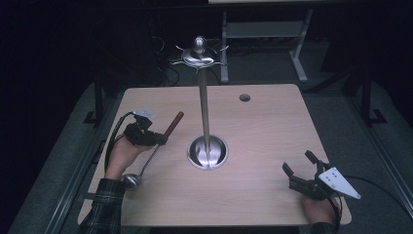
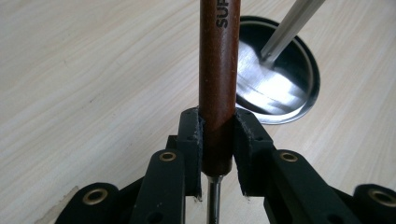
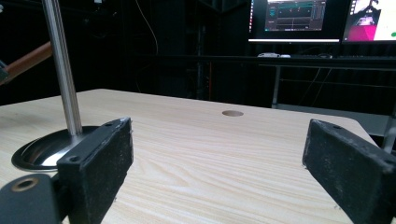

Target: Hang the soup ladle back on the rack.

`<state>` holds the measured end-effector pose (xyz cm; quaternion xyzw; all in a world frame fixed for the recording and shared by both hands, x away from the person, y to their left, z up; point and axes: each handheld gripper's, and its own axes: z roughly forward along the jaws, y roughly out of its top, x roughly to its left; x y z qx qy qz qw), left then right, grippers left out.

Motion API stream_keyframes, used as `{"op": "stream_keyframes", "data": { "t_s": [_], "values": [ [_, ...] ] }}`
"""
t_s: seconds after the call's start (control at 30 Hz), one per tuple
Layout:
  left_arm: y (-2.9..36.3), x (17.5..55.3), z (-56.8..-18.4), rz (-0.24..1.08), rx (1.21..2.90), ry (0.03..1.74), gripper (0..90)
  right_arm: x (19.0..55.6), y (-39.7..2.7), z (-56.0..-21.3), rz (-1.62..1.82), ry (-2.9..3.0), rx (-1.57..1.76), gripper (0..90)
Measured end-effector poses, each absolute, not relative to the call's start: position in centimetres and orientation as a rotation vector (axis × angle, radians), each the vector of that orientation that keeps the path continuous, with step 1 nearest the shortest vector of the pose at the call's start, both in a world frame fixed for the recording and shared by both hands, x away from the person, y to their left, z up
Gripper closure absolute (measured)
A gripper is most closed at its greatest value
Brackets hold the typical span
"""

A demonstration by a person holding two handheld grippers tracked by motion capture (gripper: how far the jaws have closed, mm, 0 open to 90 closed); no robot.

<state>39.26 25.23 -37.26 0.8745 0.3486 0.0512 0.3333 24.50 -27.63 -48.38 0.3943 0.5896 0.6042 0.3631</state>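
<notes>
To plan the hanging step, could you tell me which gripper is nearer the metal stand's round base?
Left. The left gripper, clamping the ladle's wooden handle, is just left of the base; the right gripper, open, sits farther off at the table's right edge.

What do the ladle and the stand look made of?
Ladle handle: reddish-brown, probably varnished wood, smooth with printed letters. Its shank and bowl: shiny grey, likely polished steel. Stand: mirror-bright pole and dished base reflecting light, likely polished or chromed steel.
</notes>
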Motion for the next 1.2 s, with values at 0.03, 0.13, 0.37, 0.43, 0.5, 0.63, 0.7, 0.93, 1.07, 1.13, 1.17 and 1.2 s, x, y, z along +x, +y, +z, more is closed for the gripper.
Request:
{"op": "stream_keyframes", "data": {
  "t_s": [0.03,0.13,0.37,0.43,0.5,0.63,0.7,0.93,1.07,1.13,1.17,1.2],
  "values": [
    [25.3,39.2,-37.2,0.132,2.271,0.908,74.0,24.5,-27.6,-48.4,1.555,1.517,1.015,8.0],
    [25.6,38.9,-37.0,0.141,2.244,0.889,74.0,24.5,-27.6,-48.4,1.555,1.518,1.014,8.0],
    [26.0,38.3,-36.4,0.154,2.196,0.869,74.0,24.5,-27.6,-48.4,1.555,1.517,1.015,8.0],
    [26.1,38.2,-36.2,0.157,2.187,0.86,74.0,24.5,-27.6,-48.4,1.555,1.518,1.015,8.0],
    [26.3,38.2,-36.1,0.158,2.181,0.851,74.0,24.5,-27.6,-48.4,1.555,1.517,1.015,8.0],
    [26.7,37.9,-35.7,0.155,2.143,0.841,74.0,24.5,-27.6,-48.4,1.555,1.517,1.015,8.0],
    [26.9,37.7,-35.4,0.15,2.111,0.834,74.0,24.5,-27.6,-48.4,1.555,1.518,1.015,8.0],
    [27.6,37.1,-34.2,0.156,2.049,0.794,74.1,24.5,-27.6,-48.4,1.555,1.517,1.015,8.0],
    [27.6,36.7,-33.4,0.181,2.008,0.767,74.1,24.5,-27.6,-48.4,1.555,1.517,1.015,8.0],
    [27.6,36.6,-33.3,0.187,2.004,0.757,74.1,24.5,-27.6,-48.4,1.555,1.517,1.015,8.0],
    [27.6,36.5,-33.1,0.193,1.996,0.752,74.1,24.5,-27.6,-48.4,1.555,1.517,1.015,7.9],
    [27.6,36.4,-33.0,0.2,1.99,0.742,74.1,24.5,-27.6,-48.4,1.555,1.517,1.015,8.0]
  ]
}}
